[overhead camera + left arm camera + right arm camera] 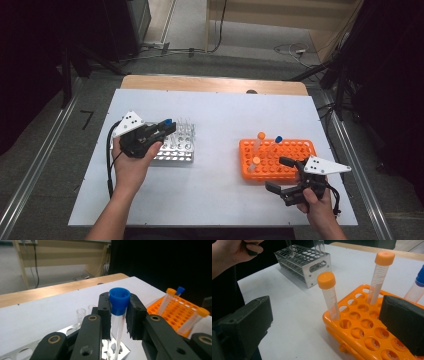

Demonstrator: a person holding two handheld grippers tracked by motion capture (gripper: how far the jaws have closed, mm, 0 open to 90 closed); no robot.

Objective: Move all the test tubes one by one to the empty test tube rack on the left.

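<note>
While white tabletop [215, 115] bears racks — wooden edge [215, 84] behind | grey floor [250, 37] beyond

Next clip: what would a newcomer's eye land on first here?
Probably the blue-capped tube, clamped at its cap in the left gripper above the metal rack on the table's left. Next, the bright orange rack on the right, holding two orange-capped tubes and one blue-capped one. The right gripper sits beside its near corner with jaws wide open.
</note>
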